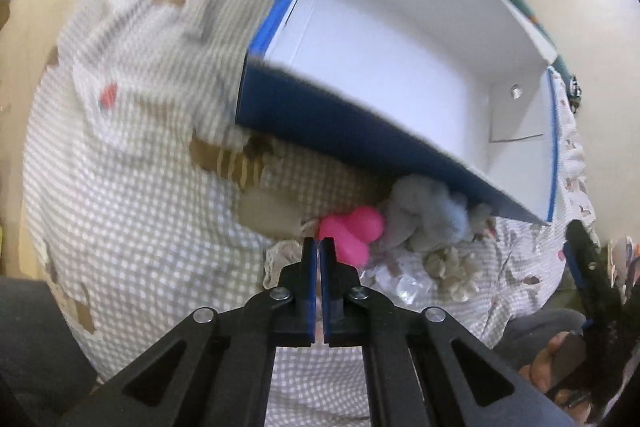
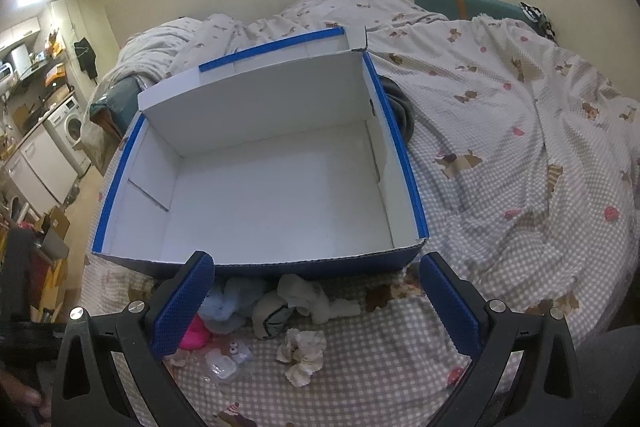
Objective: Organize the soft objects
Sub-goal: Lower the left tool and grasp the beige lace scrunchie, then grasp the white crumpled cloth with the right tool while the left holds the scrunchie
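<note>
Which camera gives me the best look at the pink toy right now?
The left wrist view. There the pink toy lies in plain sight just past the shut left gripper, beside the grey plush. In the right wrist view only a sliver of it shows behind the open right gripper's left finger.

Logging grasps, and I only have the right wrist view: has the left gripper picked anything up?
Observer: No. The left gripper is shut, with nothing between its fingers.
Operator: Where is it aimed?
Observer: Down at the bed, with its tips at the left edge of the pink toy. I cannot tell if they touch.
Operator: I see only part of that toy. What shape is it?
Observer: Rounded lobes, lying against the grey-blue plush.
</note>
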Motion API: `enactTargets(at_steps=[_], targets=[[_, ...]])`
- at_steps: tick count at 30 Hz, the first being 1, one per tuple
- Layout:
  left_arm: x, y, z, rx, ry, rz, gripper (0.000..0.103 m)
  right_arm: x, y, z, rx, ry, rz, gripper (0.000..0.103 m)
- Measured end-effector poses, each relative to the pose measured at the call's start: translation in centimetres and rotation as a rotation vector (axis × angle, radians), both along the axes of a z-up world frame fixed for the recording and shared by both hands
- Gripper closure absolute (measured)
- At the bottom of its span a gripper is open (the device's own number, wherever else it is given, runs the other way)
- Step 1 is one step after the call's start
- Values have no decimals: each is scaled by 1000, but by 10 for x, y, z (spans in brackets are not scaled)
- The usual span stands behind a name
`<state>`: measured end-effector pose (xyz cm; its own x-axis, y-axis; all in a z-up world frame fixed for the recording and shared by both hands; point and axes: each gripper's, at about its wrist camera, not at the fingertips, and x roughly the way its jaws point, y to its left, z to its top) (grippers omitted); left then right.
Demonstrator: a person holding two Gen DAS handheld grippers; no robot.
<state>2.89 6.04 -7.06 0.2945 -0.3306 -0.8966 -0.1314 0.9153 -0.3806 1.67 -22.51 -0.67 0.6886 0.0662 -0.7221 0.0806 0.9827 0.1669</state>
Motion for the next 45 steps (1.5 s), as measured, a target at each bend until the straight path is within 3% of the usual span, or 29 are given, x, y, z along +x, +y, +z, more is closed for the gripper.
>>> enactTargets(at_steps=[3,6,9,11,14,16,18,21,24,33,38,41,45], targets=[[-3,6,10,20,-30,-2,101,0,1,0,-6,2,2,0],[0,22,-7,46,44,49,100,0,2,-1,-9,4,4,0],[0,25,-39,6,178,110,90,1,4,-1,-15,6,10,0],[0,27,-46,-30,205,111,84,1,5,-1,-16,4,12,0],[4,24,-45,-20,196,87,78,1,5,-1,-14,3,13,0],[7,16,-45,-25,193,78,68,1,4,-1,-8,4,12,0],[7,13,-48,-20,197,71,66,0,2,0,-2,3,8,0],[8,6,-54,3,201,64,68,1,-1,-1,11,4,2,0],[8,-4,-55,-21,192,52,94,2,-1,-2,18,8,0,0],[9,-15,7,-36,-39,22,95,3,-3,-3,10,12,-5,0],[-10,-23,50,100,-192,-7,95,-1,-10,-1,-5,7,-10,0],[-13,-28,62,152,-242,-21,95,-2,-26,-1,7,10,-51,0],[-14,-26,52,148,-223,-22,95,1,-49,-14,55,86,-119,0]])
